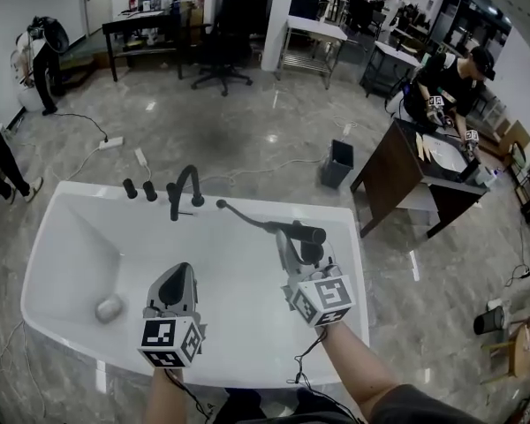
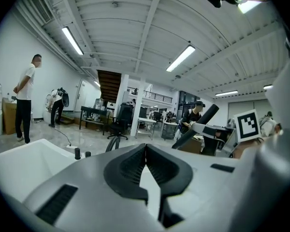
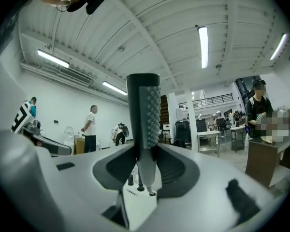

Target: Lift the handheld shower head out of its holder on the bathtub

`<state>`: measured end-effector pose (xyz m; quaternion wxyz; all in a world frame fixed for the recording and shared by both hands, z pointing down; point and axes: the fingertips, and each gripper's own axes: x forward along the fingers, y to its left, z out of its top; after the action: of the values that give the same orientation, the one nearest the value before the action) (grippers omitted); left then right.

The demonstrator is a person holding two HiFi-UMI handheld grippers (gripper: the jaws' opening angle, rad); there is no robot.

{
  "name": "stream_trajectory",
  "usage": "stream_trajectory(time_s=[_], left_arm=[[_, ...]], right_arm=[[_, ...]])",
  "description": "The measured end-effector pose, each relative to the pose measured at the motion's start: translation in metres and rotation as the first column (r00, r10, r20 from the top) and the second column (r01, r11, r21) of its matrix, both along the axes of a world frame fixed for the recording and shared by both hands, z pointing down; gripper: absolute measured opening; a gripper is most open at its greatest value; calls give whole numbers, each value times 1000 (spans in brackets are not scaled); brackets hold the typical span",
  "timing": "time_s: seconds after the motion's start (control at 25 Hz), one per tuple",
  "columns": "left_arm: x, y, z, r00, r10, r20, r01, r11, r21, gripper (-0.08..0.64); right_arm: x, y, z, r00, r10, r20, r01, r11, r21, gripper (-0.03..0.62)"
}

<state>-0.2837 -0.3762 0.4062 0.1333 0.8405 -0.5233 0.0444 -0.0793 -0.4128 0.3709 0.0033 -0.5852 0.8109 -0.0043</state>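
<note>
Bathtub point(image 1: 79, 237), white and deep, spans the near part of the head view, with a grey round drain plug point(image 1: 109, 307) at its near-left floor. On the far rim stand two black knobs point(image 1: 139, 189) and, just right of them, an arched black faucet point(image 1: 185, 186).

The left gripper point(image 1: 178, 274) hangs over the near middle of the tub. In the left gripper view its jaws meet at the tips, and the left gripper point(image 2: 146, 147) has nothing in them.

To the right, the right gripper point(image 1: 289, 239) is over the tub's right side and has hold of the handheld shower head point(image 1: 274, 226), a slim black wand that lies across the head view with its thin end towards the faucet. In the right gripper view the jaws stand partly apart and press on its handle from both sides, and the shower head point(image 3: 145, 115) rises upright out of the right gripper point(image 3: 145, 153), its nozzle face turned right.

Farther right, on the floor, stands a dark bin point(image 1: 337, 163), and beyond it a person sits at a brown worktop point(image 1: 397, 170).
</note>
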Motion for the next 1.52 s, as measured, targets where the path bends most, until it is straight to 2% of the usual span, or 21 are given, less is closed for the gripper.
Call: stream_trajectory(time_s=[0.28, 0.56, 1.0, 1.32, 1.52], left_arm=[[55, 66, -41, 999, -40, 19, 40, 999, 28, 15], [103, 126, -56, 997, -75, 29, 73, 996, 45, 15], [166, 224, -57, 993, -105, 50, 104, 994, 39, 15], [210, 271, -51, 991, -129, 38, 128, 991, 30, 15], [232, 293, -49, 990, -137, 27, 136, 990, 30, 15]], right_arm=[[41, 69, -33, 997, -77, 18, 76, 996, 38, 142], [77, 130, -48, 990, -140, 20, 138, 988, 63, 143], [129, 232, -42, 978, -204, 45, 201, 978, 62, 141], [171, 282, -32, 970, -241, 39, 239, 970, 50, 141], [190, 306, -37, 963, -268, 17, 266, 961, 71, 141]])
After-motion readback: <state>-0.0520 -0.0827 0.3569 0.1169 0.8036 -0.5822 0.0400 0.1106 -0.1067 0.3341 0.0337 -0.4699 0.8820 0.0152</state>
